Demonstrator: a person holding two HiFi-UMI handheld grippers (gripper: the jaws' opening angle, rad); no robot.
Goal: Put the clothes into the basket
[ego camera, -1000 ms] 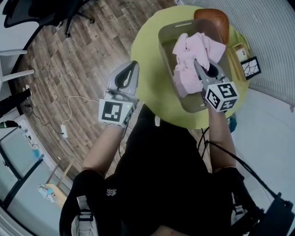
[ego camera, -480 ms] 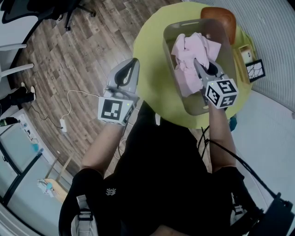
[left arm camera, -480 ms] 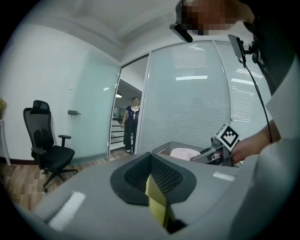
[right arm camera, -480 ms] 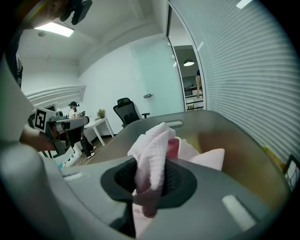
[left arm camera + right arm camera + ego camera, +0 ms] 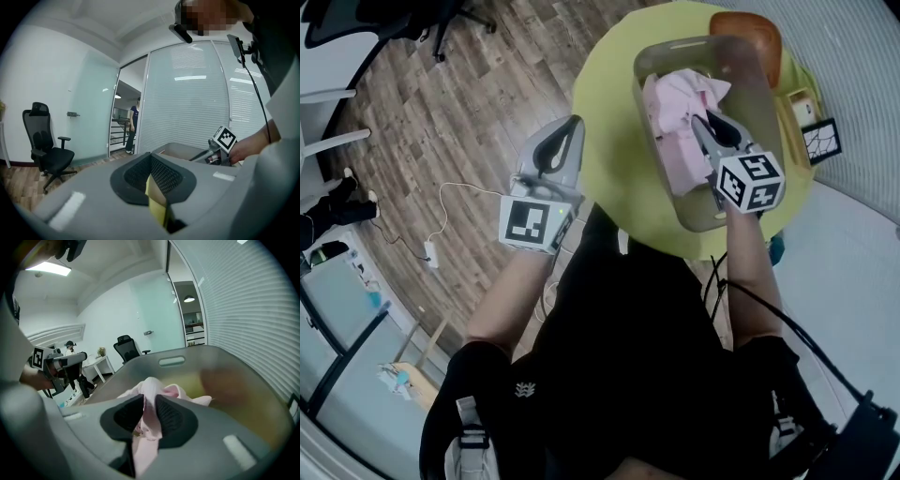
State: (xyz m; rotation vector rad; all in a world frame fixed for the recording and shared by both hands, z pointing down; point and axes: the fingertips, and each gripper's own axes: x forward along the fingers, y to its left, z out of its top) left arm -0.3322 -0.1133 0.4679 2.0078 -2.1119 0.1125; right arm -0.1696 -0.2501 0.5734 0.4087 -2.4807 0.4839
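The left gripper hangs just off the table's near-left edge, above the wood floor. Its jaws are together with nothing in them, and there is free room all round it. The right gripper reaches over the near rim of the grey basket. The basket fills much of the right half of the round yellow-green table, and bare tabletop lies to its left. The right jaws are easing apart with a fold of the pink clothes pinched between the pads. The clothes lie inside the basket, with its walls close on both sides.

The cloth hides the basket's bottom. A brown rounded thing shows only in part behind the far rim, and I cannot tell what it is.

A small wooden box and a patterned card sit at the table's right edge, by the slatted wall. A white cable with its plug trails on the floor, and a black office chair stands farther off.
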